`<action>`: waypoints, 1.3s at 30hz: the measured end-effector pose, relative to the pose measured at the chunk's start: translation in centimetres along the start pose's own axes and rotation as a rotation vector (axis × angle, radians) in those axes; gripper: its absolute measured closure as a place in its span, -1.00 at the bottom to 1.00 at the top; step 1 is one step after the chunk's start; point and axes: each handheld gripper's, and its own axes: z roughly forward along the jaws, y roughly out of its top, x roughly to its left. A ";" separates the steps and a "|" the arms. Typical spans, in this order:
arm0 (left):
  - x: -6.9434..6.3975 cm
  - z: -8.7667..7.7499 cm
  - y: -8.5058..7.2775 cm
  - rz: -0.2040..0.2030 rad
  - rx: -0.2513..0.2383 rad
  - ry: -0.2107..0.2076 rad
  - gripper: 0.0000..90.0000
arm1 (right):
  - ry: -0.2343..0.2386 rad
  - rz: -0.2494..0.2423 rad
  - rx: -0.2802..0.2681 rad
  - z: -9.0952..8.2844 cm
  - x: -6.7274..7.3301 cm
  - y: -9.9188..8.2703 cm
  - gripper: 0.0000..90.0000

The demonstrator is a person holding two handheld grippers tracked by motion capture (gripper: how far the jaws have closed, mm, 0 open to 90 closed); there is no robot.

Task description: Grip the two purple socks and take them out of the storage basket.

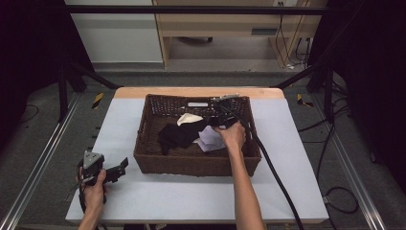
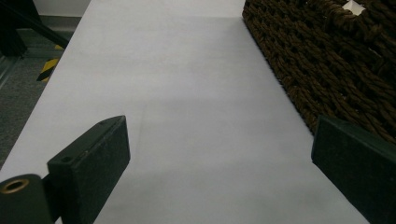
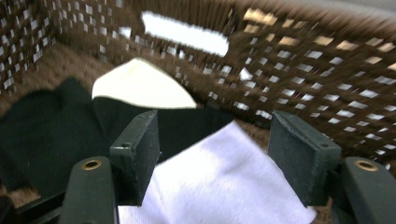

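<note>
Left hand-held gripper [image 1: 120, 167] rests on the bench [image 1: 191, 196], near-left, jaws wide, holding nothing. Right hand-held gripper [image 3: 212, 154] reaches into the wicker basket [image 1: 148, 158], jaws wide. White cloth [image 3: 219, 186] lies between and just below them, no pad pressing it. Beyond: black cloth [image 3: 46, 135], cream cloth [image 3: 140, 86].
</note>
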 end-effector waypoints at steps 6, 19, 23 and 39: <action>0.0 0.0 0.0 0.001 0.001 -0.002 -0.91 | 0.018 -0.006 0.068 0.7 0.0 -0.3 -0.19; 0.0 0.0 0.0 0.004 0.004 -0.001 -0.90 | 0.076 0.012 0.230 2.3 0.0 -1.0 -0.15; 0.0 0.0 0.0 0.004 0.004 -0.002 -0.90 | 0.084 0.028 0.283 2.5 -0.1 -1.1 0.04; -0.1 0.0 0.0 0.005 0.005 -0.001 -0.90 | 0.096 0.080 0.190 0.6 -0.5 0.1 0.98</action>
